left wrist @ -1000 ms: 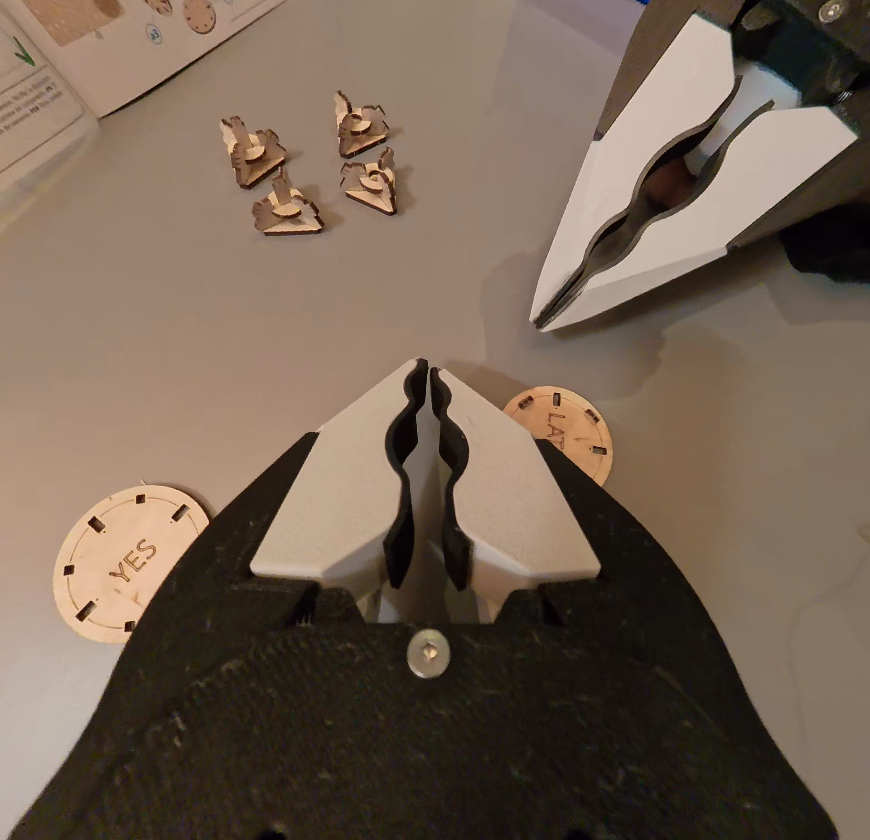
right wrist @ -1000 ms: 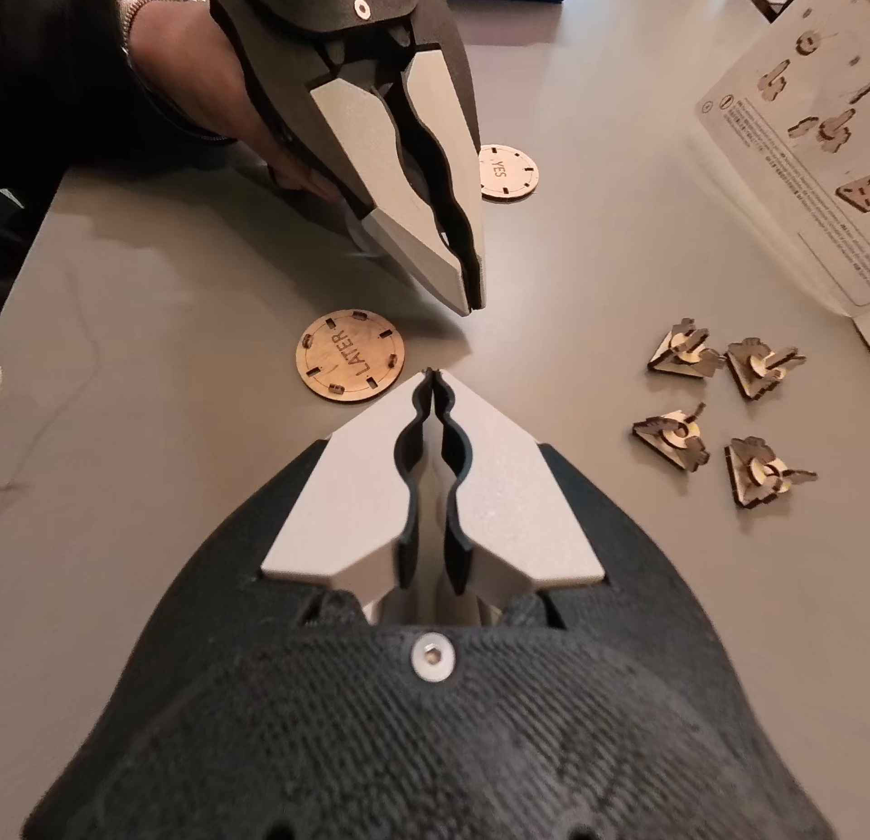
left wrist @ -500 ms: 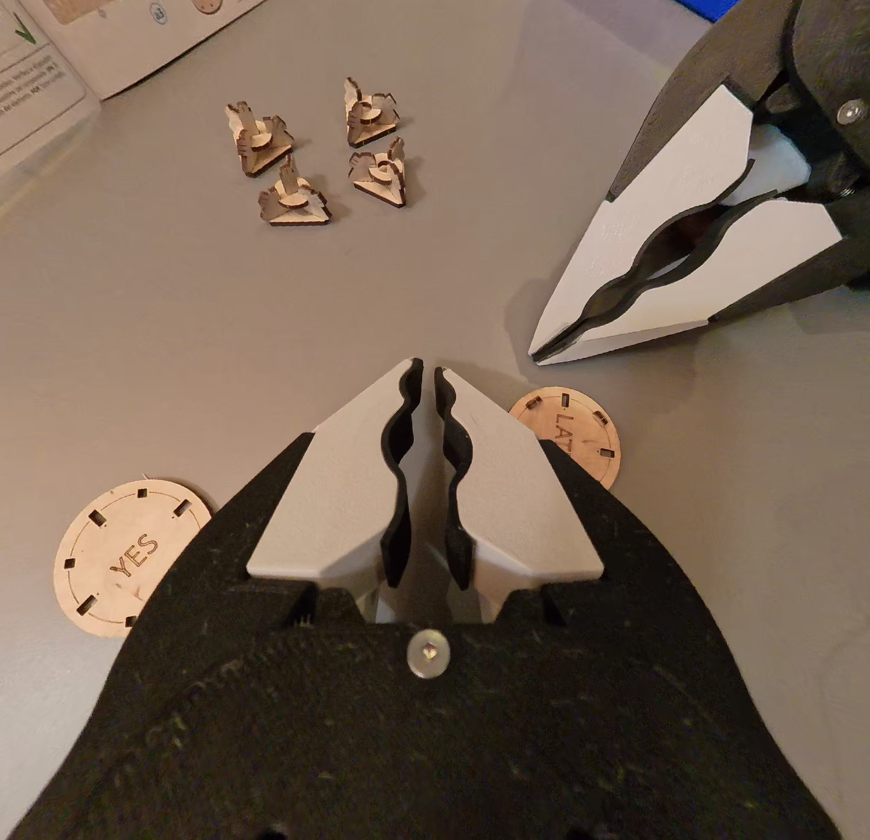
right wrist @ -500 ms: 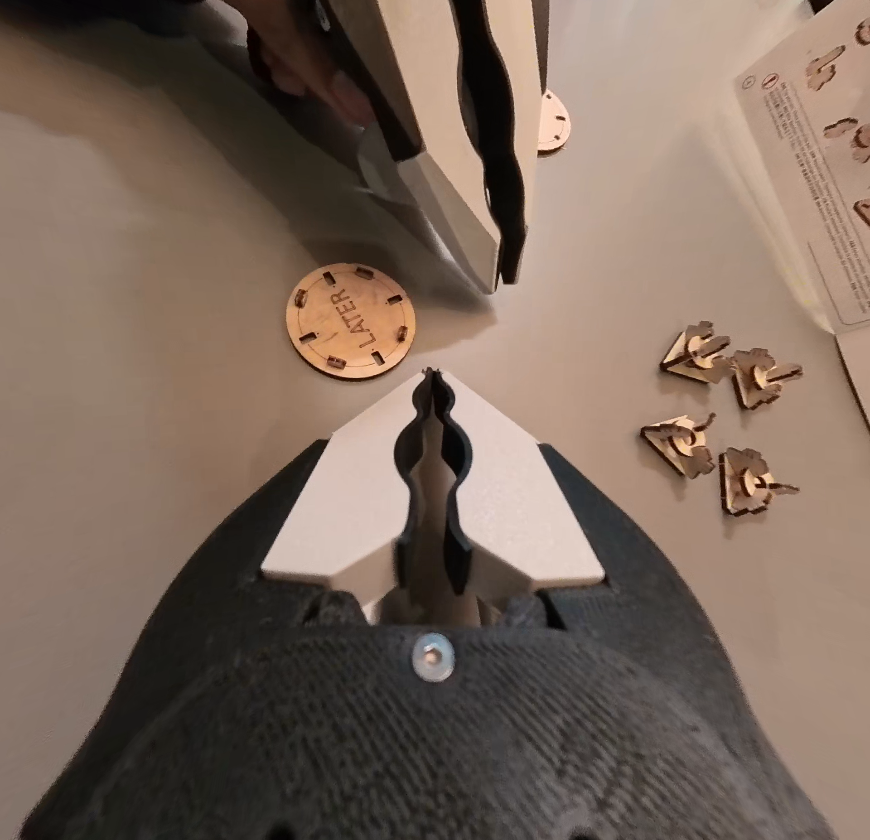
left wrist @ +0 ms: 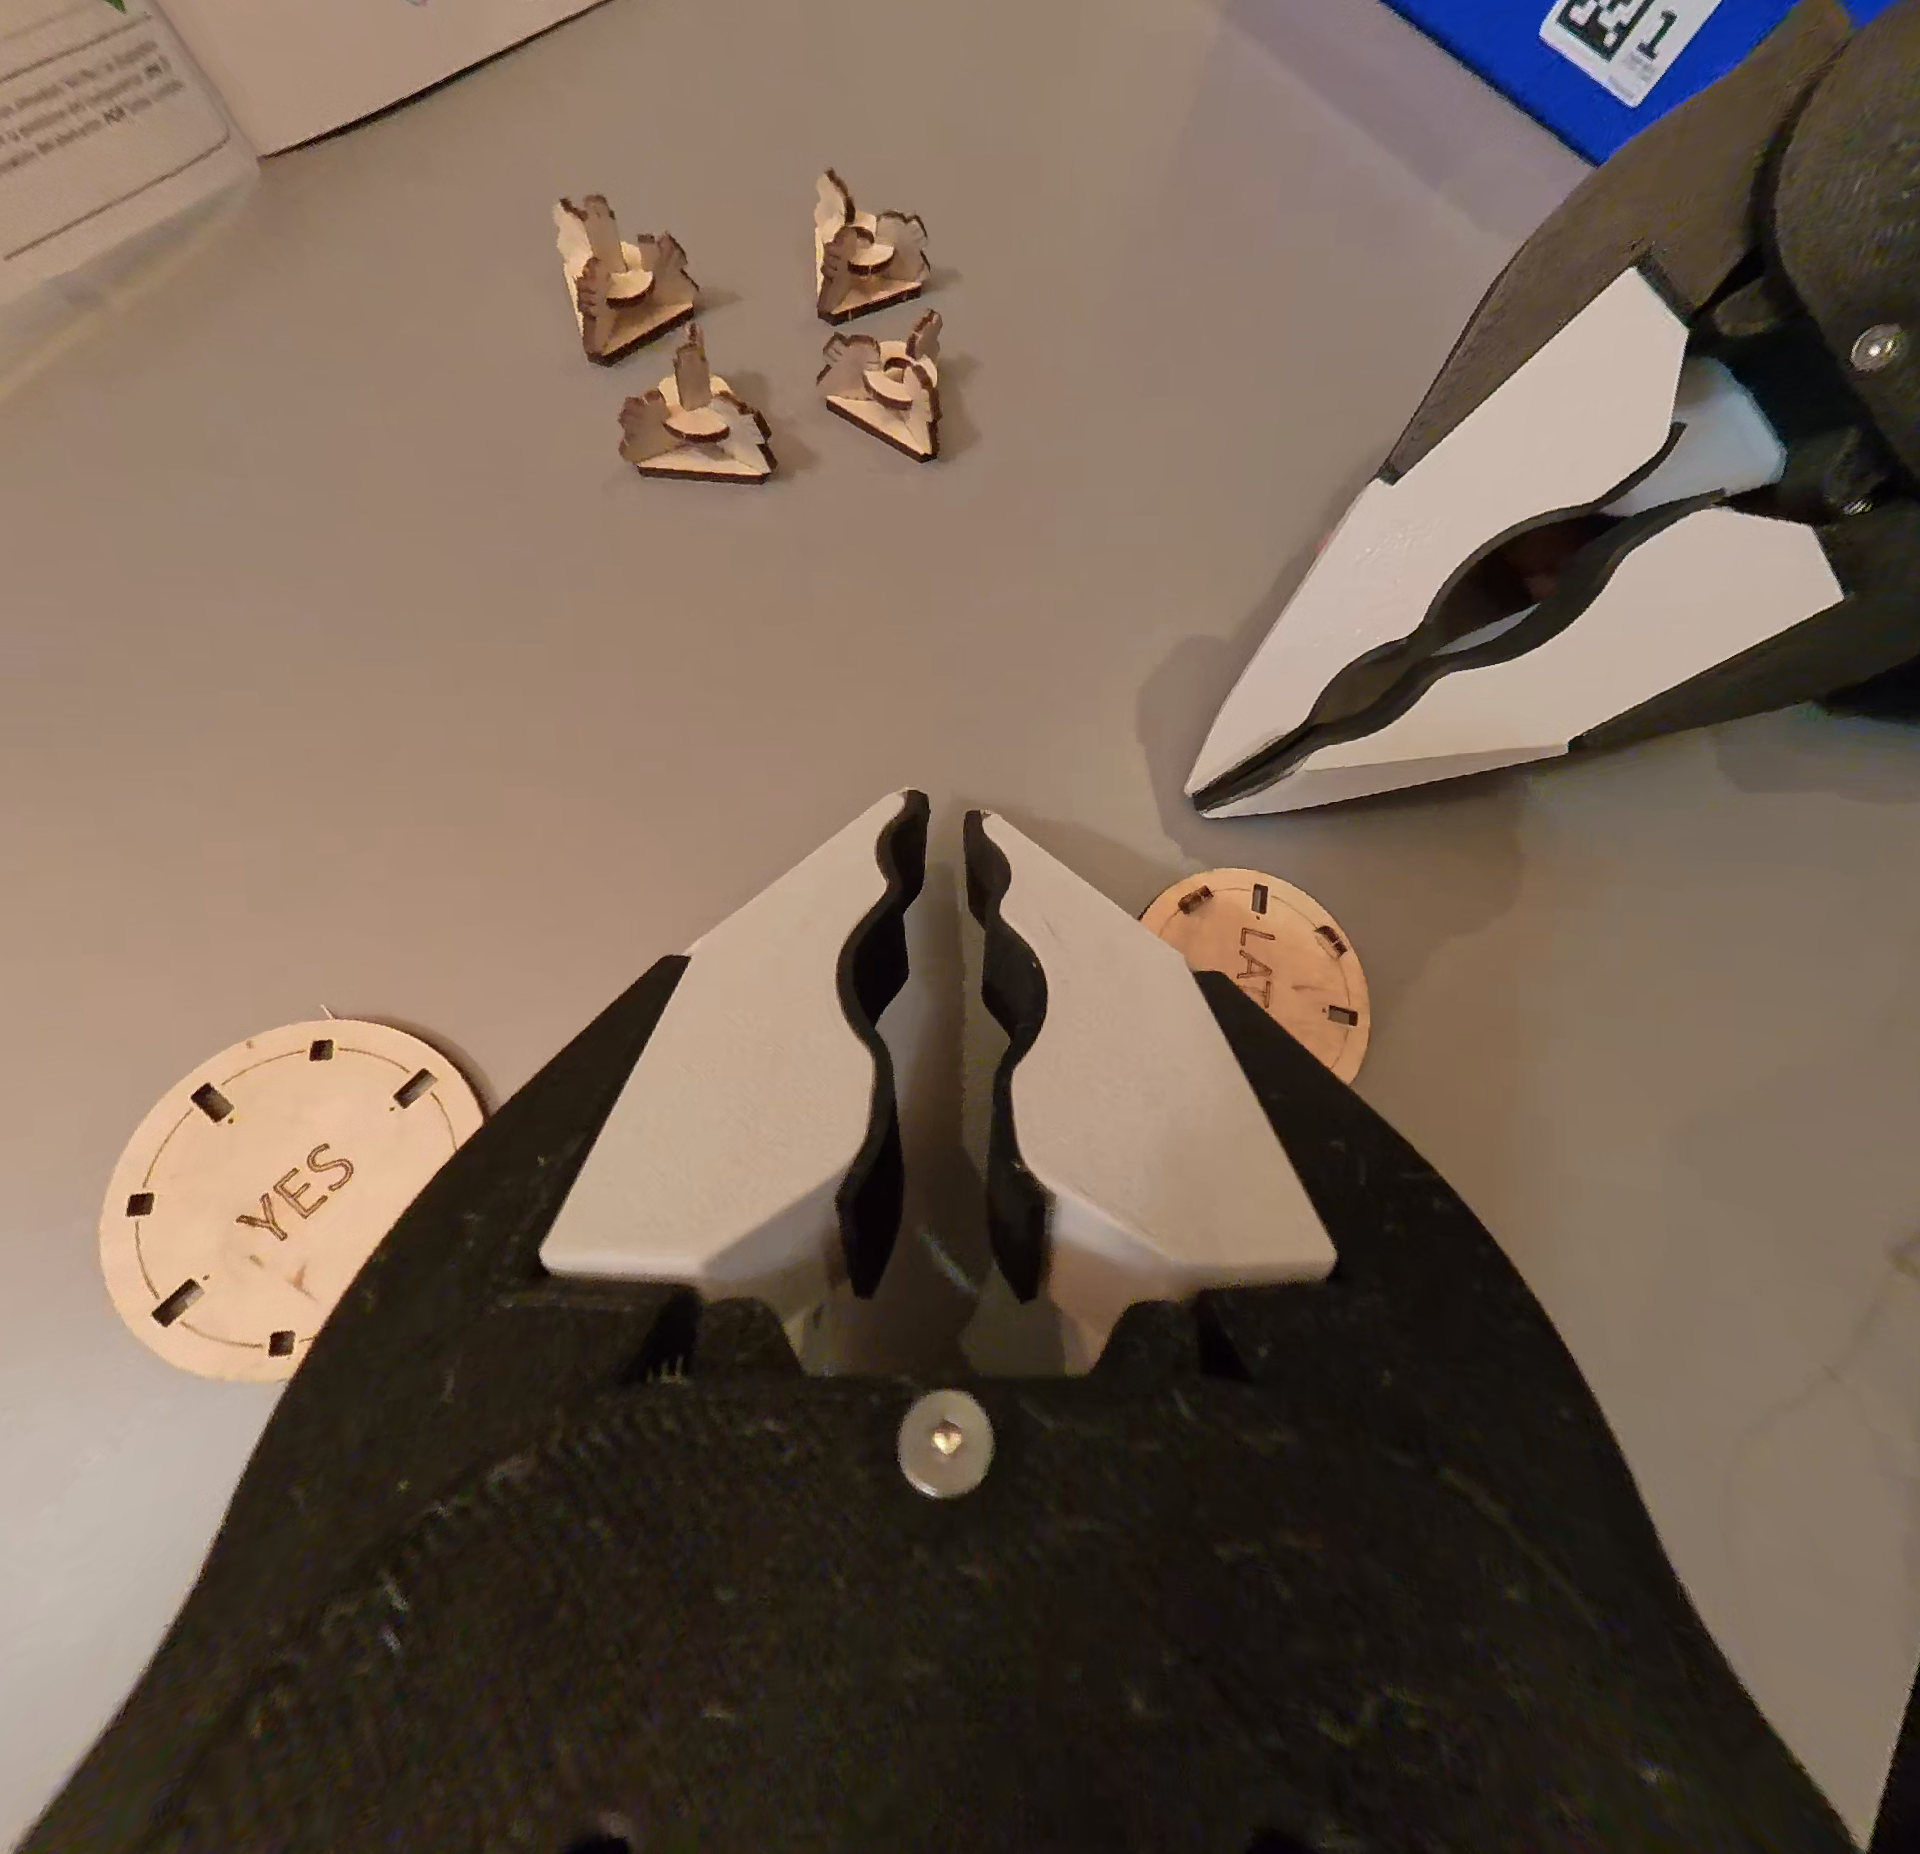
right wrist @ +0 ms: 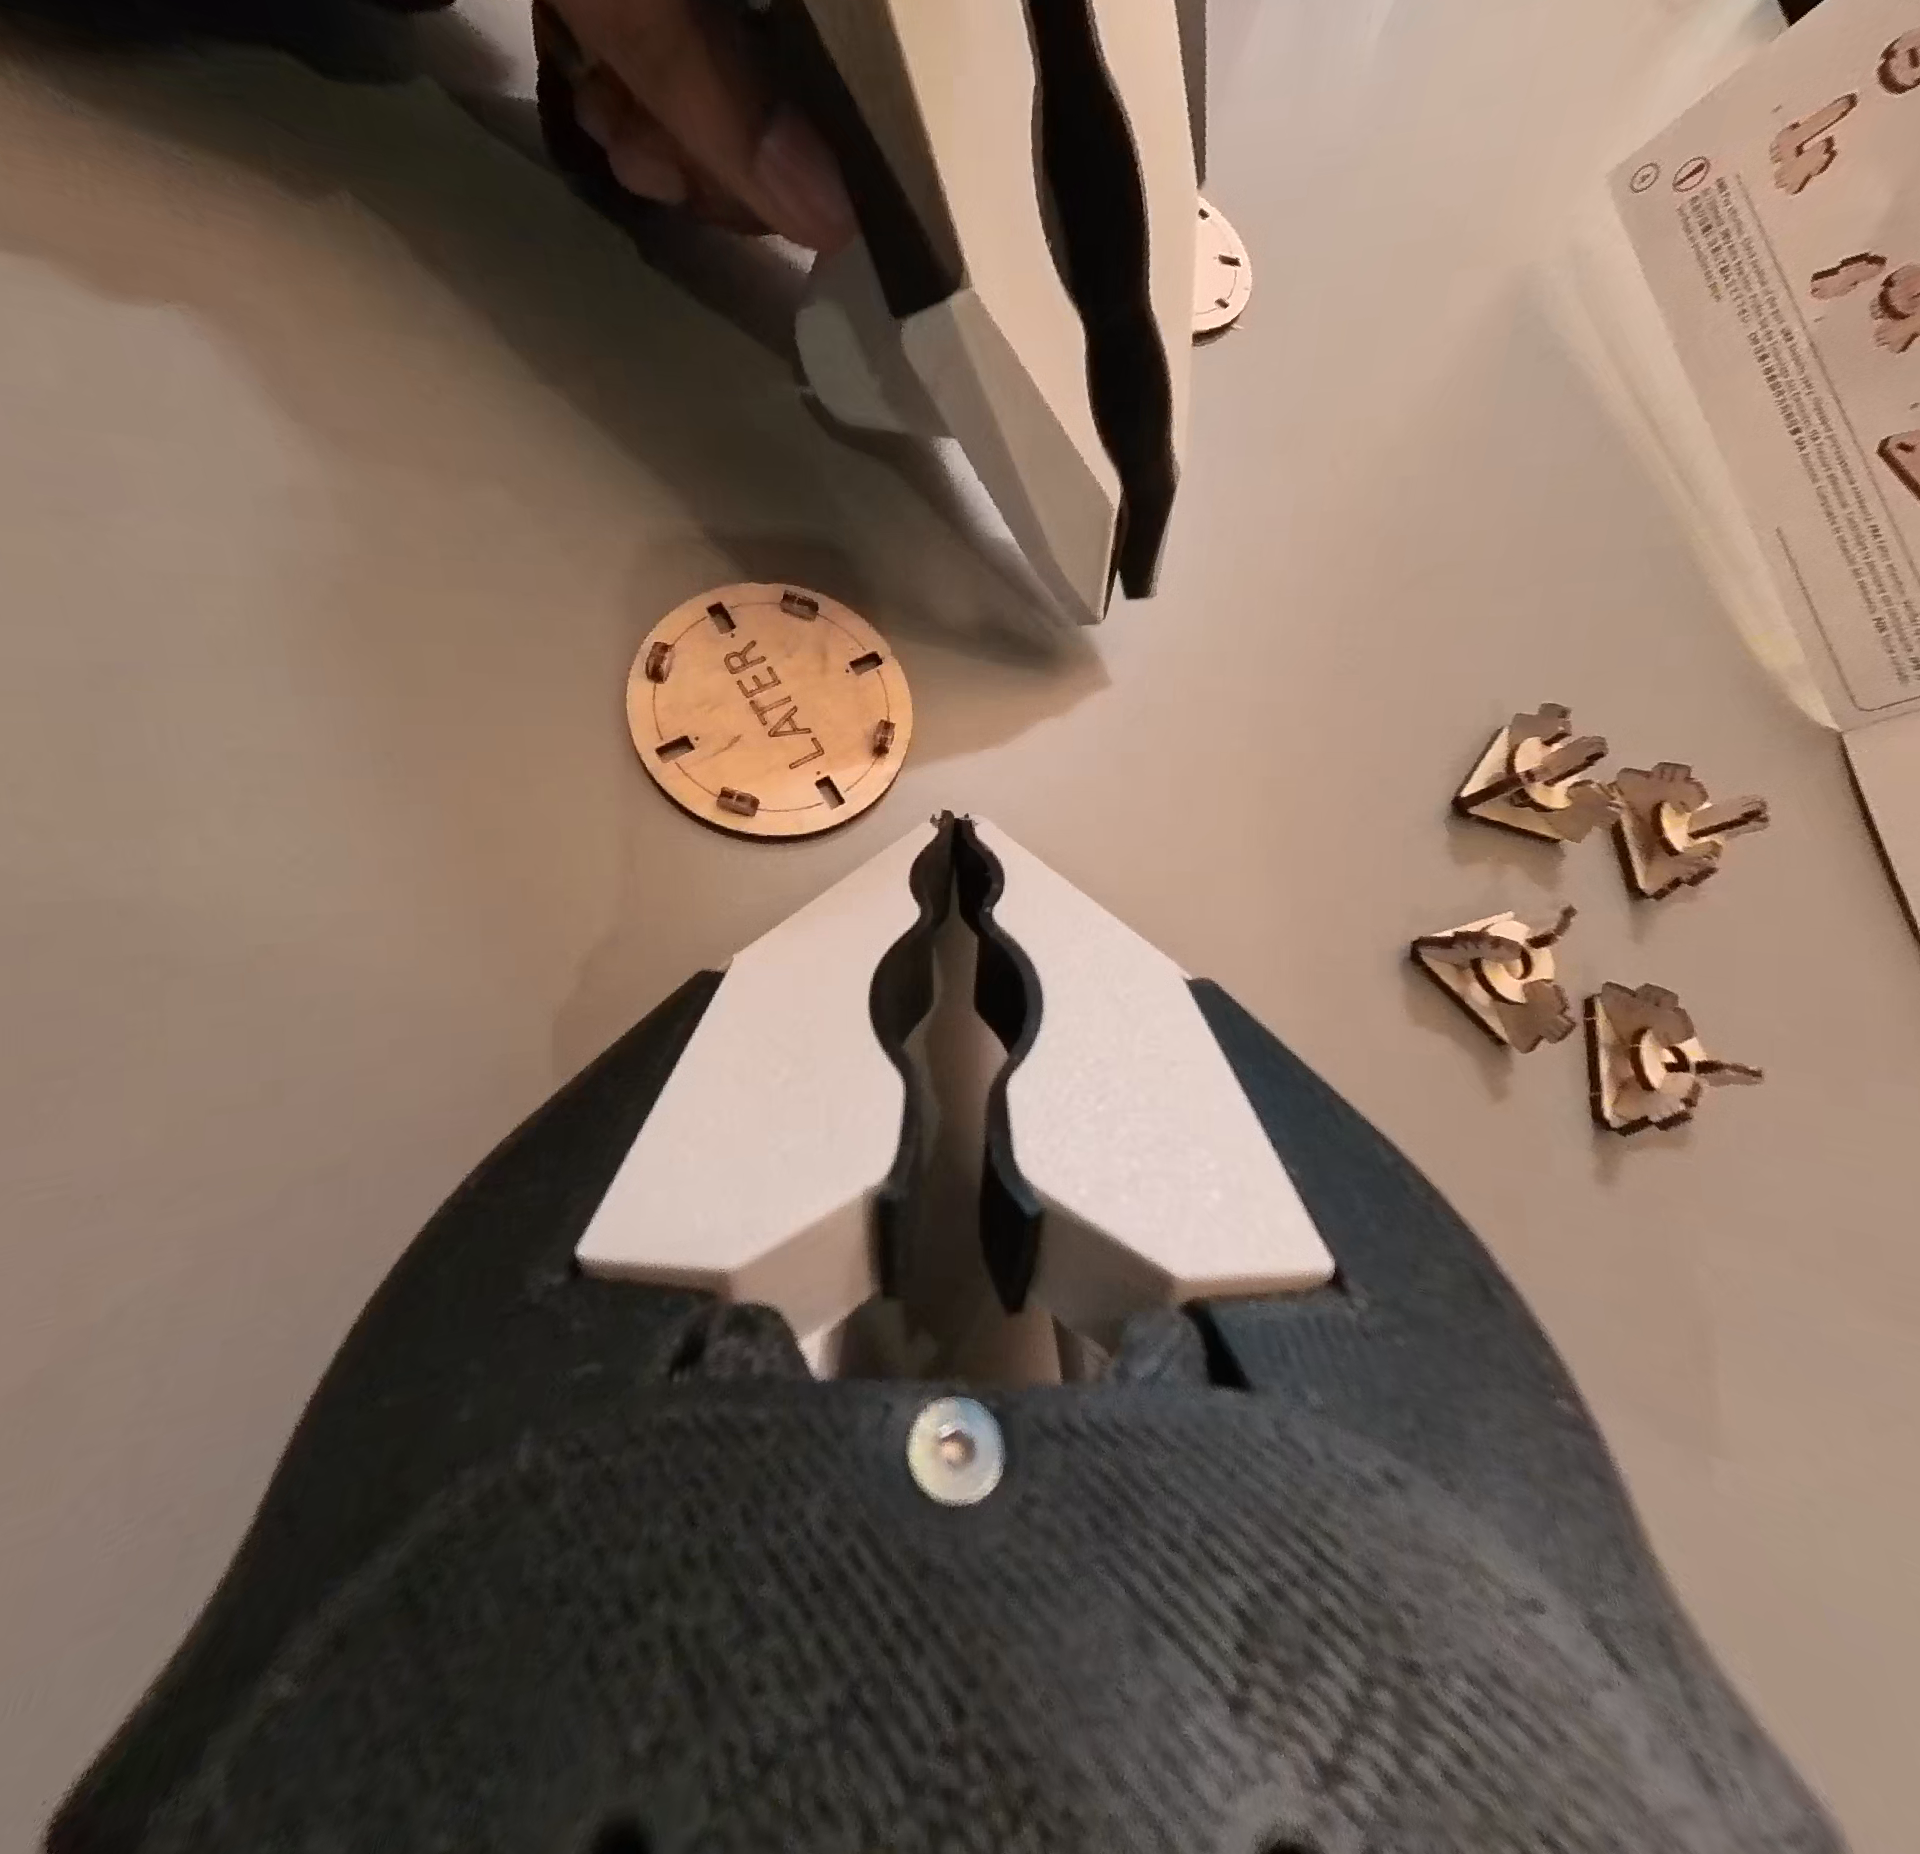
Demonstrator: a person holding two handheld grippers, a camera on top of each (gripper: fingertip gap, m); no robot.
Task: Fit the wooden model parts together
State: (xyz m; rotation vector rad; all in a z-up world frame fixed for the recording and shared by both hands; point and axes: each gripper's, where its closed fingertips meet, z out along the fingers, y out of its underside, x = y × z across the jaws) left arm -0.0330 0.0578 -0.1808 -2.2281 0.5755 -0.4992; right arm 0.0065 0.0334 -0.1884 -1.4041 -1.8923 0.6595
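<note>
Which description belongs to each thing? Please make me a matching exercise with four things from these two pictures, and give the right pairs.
Things:
1. left gripper
2. right gripper
3. darker wooden disc
4. four small wooden assemblies

Descriptions:
A. lies flat on the grey table, just ahead of the right gripper's tips
B. jaws shut, nothing between them
C. stand grouped together near the instruction booklet
D. jaws slightly apart, nothing between them

Pairs: 1-D, 2-B, 3-A, 4-C
</note>
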